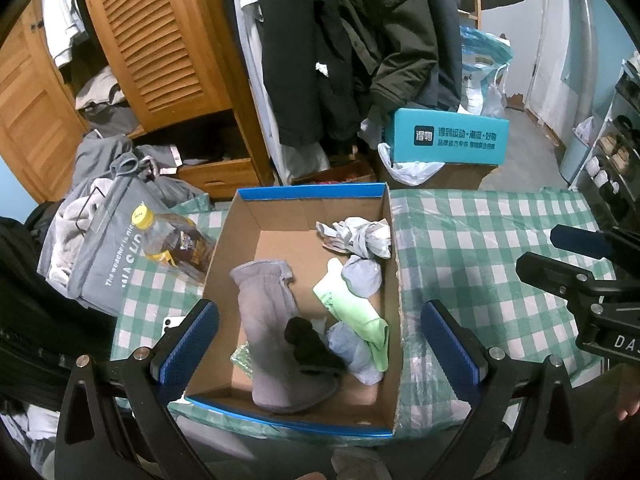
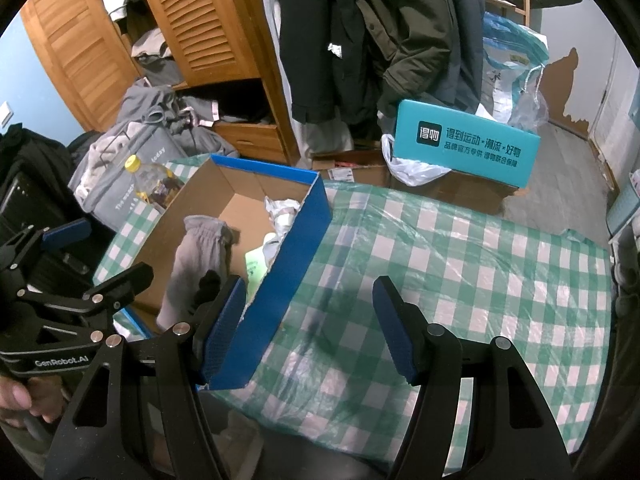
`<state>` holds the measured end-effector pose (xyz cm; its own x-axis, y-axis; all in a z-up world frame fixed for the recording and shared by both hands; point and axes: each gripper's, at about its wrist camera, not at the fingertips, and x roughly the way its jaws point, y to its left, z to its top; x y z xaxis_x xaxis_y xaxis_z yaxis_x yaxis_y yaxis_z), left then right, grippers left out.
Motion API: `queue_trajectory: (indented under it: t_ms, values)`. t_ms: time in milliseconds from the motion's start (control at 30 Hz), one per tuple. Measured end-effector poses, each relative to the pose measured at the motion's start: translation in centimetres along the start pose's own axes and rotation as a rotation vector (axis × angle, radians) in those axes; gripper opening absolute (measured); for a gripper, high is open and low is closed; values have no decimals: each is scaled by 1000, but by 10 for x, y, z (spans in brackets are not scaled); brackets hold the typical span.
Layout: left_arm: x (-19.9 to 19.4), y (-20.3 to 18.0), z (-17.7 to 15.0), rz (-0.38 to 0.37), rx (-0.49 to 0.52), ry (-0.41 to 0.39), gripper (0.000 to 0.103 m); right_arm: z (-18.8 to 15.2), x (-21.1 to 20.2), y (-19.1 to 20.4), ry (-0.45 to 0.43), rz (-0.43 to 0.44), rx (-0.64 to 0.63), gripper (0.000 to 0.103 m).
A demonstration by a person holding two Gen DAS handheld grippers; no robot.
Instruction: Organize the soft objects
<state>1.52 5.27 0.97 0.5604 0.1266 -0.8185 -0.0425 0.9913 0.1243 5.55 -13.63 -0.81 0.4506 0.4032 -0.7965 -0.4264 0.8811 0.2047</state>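
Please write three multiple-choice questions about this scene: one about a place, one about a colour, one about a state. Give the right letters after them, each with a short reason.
1. Where does the long grey sock lie?
A. inside the cardboard box
B. on the checked tablecloth
C. on the teal box

2. What colour is the cap of the bottle?
A. red
B. yellow
C. white

3. How is the right gripper?
A. shut on a sock
B. shut on the box wall
C. open, holding nothing

Answers: 1 A, the sock rests on the box floor among other socks. 2 B, the cap is yellow in both views. 3 C, its fingers stand apart with only tablecloth between them.
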Motion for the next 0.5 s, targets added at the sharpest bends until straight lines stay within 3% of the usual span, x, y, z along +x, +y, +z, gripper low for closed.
queue_trajectory:
  t_ms: [500]
  values:
    - [-6,-4,0,23,28,-20,102,1,0,1,0,-2,0,65]
